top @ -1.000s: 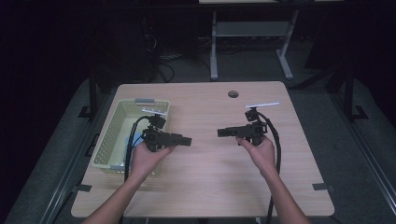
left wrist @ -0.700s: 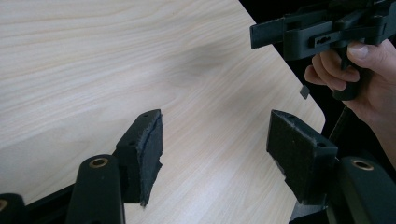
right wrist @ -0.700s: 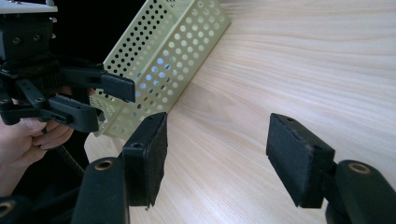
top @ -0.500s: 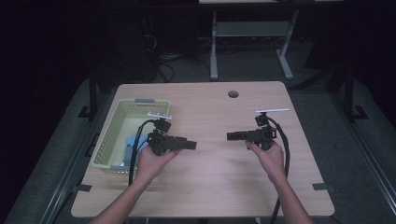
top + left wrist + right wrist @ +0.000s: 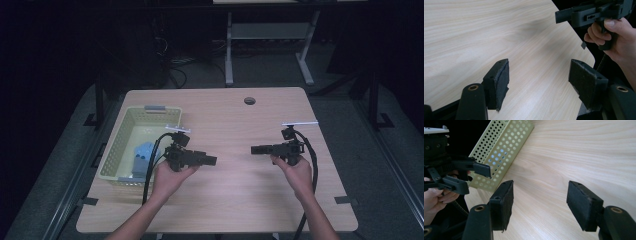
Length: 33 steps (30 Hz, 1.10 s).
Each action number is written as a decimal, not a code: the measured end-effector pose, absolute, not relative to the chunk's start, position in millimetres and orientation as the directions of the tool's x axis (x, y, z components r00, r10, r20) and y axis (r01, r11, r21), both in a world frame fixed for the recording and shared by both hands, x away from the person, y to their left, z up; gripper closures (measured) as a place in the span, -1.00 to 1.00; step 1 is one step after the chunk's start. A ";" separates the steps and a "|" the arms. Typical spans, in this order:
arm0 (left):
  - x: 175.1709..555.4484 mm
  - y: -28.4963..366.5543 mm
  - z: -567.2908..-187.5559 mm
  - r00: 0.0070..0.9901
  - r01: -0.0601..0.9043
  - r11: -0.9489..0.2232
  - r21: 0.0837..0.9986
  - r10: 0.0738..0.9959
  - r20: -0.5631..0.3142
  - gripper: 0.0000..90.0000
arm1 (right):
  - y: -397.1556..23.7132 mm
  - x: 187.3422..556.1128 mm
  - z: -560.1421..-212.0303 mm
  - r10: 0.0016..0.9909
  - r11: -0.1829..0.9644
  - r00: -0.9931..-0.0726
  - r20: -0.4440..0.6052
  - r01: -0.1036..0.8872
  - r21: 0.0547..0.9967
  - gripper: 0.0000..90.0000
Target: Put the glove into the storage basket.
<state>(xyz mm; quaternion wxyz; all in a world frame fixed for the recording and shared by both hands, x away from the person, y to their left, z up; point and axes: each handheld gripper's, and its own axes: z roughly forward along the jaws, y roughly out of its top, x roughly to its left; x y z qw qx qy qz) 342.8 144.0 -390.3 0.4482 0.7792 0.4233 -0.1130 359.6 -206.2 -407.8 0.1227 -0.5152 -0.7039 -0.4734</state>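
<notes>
Left jaws: the left gripper (image 5: 210, 160) has its jaws spread wide with nothing between them; in the left gripper view (image 5: 539, 82) bare bench shows through the gap.
Right jaws: the right gripper (image 5: 256, 149) is also spread and empty, with bare wood between the pads (image 5: 540, 205).
Facing: the two grippers point at each other across the middle of the bench (image 5: 240, 200), well apart, both lifted off the wood.
Nearest thing: the basket (image 5: 120, 172), pale green and perforated, sits just behind and to the outer side of the left jaws, away from where they point. From the right jaws it lies straight ahead, beyond the left gripper (image 5: 474, 170).
Contents: a light blue item (image 5: 142, 155) lies in the basket's near half; its shape is too small to make out.
Long axis: the basket runs lengthwise away from the person, roughly square to the line of both grippers.
Nearer hand: the left hand (image 5: 172, 175) is beside the basket; the right hand (image 5: 295, 170) is well apart from it.
Coming move, as a judgement: the left gripper would have to turn back toward the basket to reach the blue item.
Writing: no brand, label or lettering can be read anywhere.
</notes>
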 end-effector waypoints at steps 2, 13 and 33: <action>341.4 142.2 -391.3 0.617 0.761 -0.237 0.604 0.555 -0.558 -0.28 | -209.3 358.5 -409.7 0.610 0.017 -0.433 0.663 0.845 0.535 -0.17; 335.4 133.9 -397.8 0.635 0.750 -0.245 0.614 0.527 -0.565 -0.30 | -221.7 349.7 -421.2 0.621 0.004 -0.413 0.666 0.851 0.525 -0.18; 321.0 126.9 -416.1 0.658 0.734 -0.256 0.629 0.498 -0.564 -0.33 | -248.5 319.5 -436.5 0.637 -0.027 -0.382 0.670 0.858 0.514 -0.20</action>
